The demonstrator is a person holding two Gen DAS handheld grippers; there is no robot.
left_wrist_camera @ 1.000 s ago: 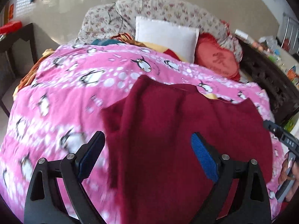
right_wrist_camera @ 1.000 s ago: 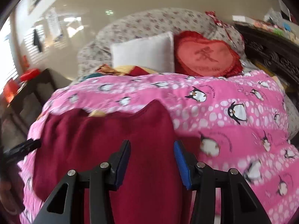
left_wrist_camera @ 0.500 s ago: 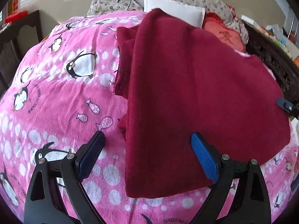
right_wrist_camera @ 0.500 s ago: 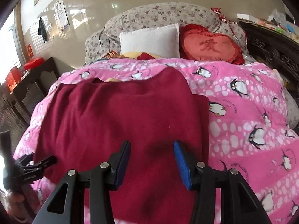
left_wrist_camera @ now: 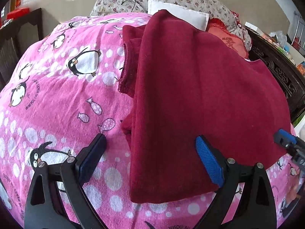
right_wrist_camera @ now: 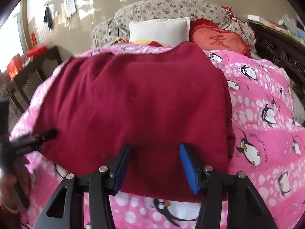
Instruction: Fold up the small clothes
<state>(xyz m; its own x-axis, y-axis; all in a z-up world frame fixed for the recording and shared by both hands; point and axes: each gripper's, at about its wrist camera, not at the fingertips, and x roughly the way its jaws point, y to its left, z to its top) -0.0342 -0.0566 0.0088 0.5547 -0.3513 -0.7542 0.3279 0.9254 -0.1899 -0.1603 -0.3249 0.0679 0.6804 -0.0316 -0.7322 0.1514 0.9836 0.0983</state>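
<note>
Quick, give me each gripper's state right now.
Left gripper: open, holding nothing; the dark red garment's left edge lies between its fingers.
Right gripper: open and opening further, gripping nothing, over the garment's near edge.

Both grippers tilt downward side by side. The left gripper [left_wrist_camera: 150,158] holds its jaws spread wide, gripping nothing, while the right gripper [right_wrist_camera: 155,167] is opening, pads clear of any contact.

Bright daylight from a blown-out window [right_wrist_camera: 8,43] at left, strong fisheye bending, blurred dark edges
</note>
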